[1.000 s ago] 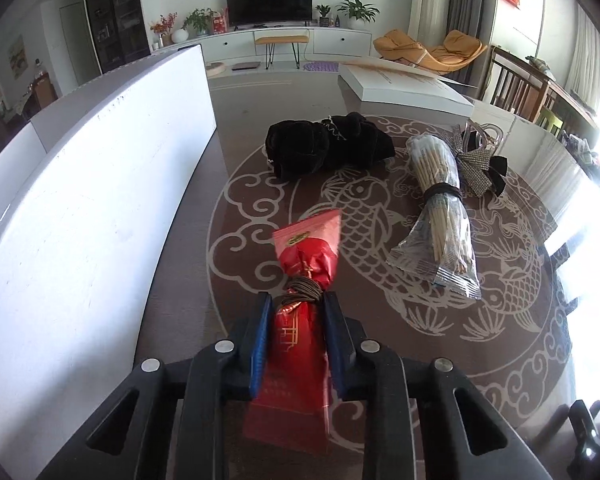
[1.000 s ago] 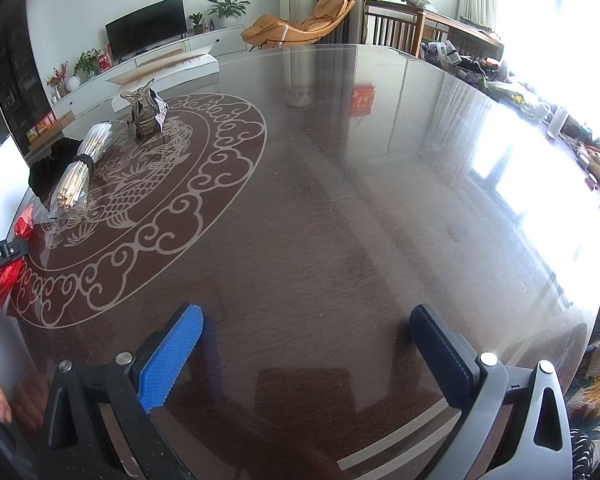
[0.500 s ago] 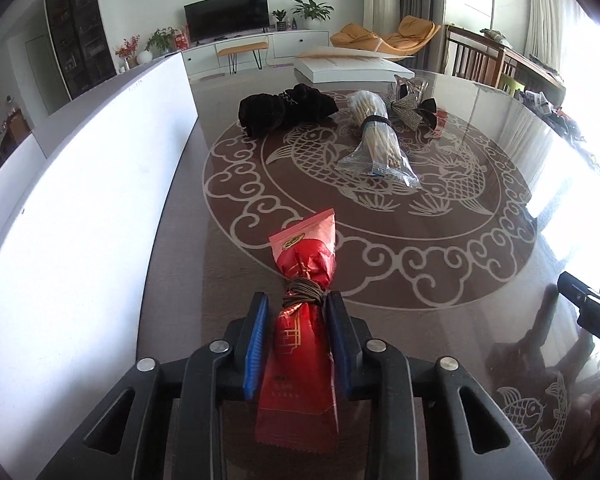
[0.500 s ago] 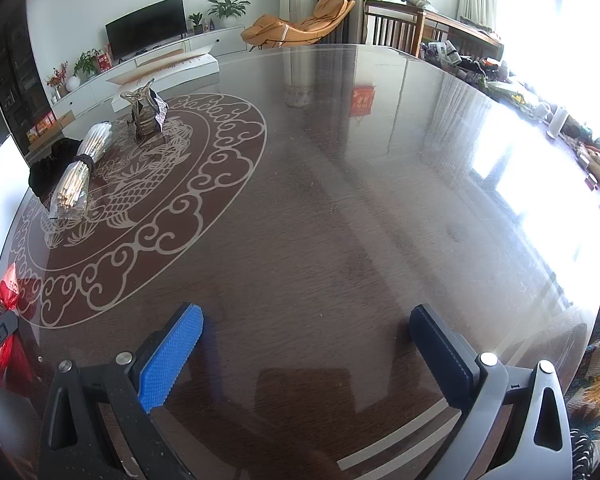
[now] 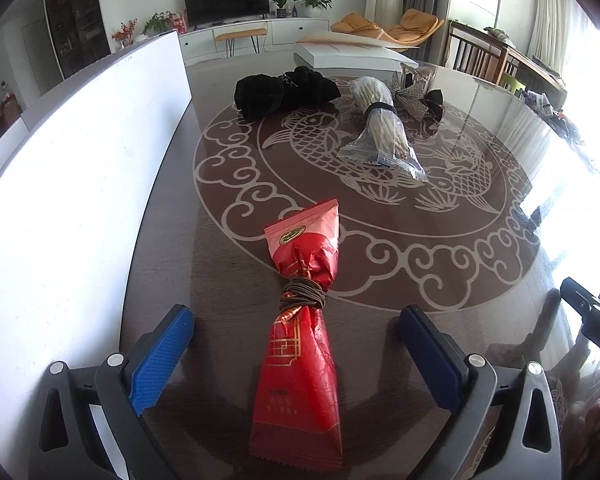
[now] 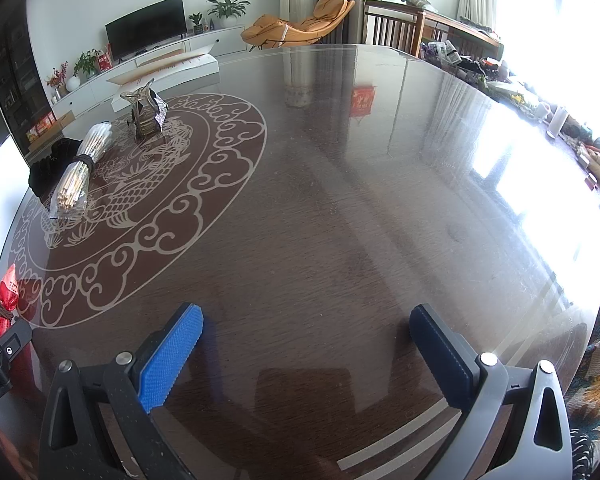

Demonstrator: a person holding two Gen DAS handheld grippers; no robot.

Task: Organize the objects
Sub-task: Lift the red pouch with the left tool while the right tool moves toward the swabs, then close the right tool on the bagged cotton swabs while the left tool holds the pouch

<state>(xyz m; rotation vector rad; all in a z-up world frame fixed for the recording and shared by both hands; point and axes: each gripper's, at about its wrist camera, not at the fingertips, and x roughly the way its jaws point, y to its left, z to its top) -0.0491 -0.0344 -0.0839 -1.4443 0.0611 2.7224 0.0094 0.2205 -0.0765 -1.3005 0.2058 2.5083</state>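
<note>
Four things lie on the dark glossy wooden surface (image 5: 440, 264) with its pale fish-and-cloud pattern: one red foil packet (image 5: 300, 344) cinched by a brown cord, one clear bag of pale sticks (image 5: 380, 128) banded in black, one black fabric bundle (image 5: 284, 92), and one bow-trimmed hair claw (image 5: 416, 92). The red packet lies flat between the spread fingers of the left hand-held gripper (image 5: 296, 356), touching neither pad. The right hand-held gripper (image 6: 308, 356) is spread too, over bare wood, holding nothing.
</note>
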